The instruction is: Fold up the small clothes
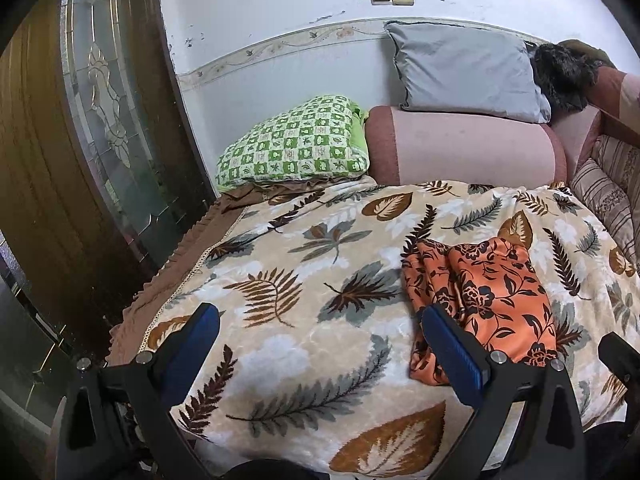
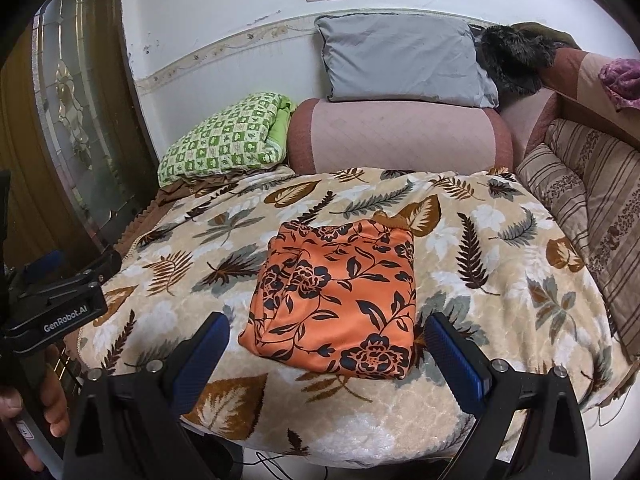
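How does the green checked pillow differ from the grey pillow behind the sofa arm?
The green checked pillow has a green-and-white check print; the grey pillow is plain. The green one lies low beside the pink sofa arm, near the leaf blanket; the grey one stands propped against the wall above that arm. Both are soft, rectangular and untouched by either gripper.

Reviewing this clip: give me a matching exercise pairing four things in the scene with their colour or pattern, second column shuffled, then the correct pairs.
Things:
1. folded garment
2. blanket
3. small pillow
4. large cushion

Descriptions:
A. plain grey
B. green and white checks
C. orange with dark flowers
D. beige with leaf print

Pairs: 1-C, 2-D, 3-B, 4-A

The left gripper and right gripper both stand open, holding nothing.
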